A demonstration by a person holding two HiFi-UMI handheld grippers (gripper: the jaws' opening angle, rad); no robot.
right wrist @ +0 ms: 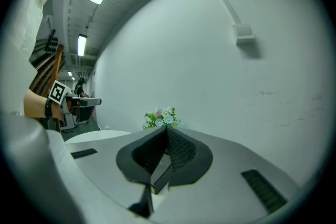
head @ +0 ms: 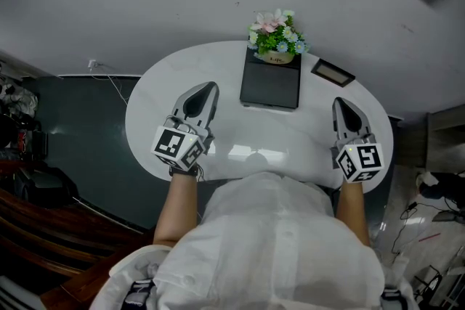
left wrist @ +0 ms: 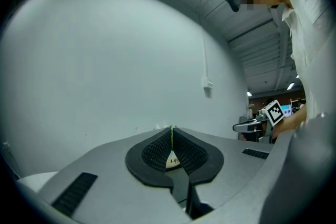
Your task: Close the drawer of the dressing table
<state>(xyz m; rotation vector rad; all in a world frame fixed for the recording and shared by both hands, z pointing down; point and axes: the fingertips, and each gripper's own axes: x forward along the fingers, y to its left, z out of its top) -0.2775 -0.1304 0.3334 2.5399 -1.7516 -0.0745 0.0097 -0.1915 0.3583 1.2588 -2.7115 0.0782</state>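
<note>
You hold both grippers level over the near edge of the white bench (head: pixel 174 76), one on each side of your body, pointing toward the wall. The left gripper (head: pixel 209 89) is clenched, its pads pressed together with nothing between them. The right gripper (head: pixel 341 106) is likewise clenched and empty. That suits a push: closed jaws give a blunt, firm tip, and shutting a drawer needs no grasp.

The drawer shows in no view. I judge it sits under the bench's near edge, hidden by your torso, so I cannot tell whether it stands open.

The black box (head: pixel 270 82), the flower pot (head: pixel 276 47) and the small frame (head: pixel 333 72) sit toward the far edge, apart from your grippers. Nothing there looks at risk if you lower the grippers to the drawer front.
</note>
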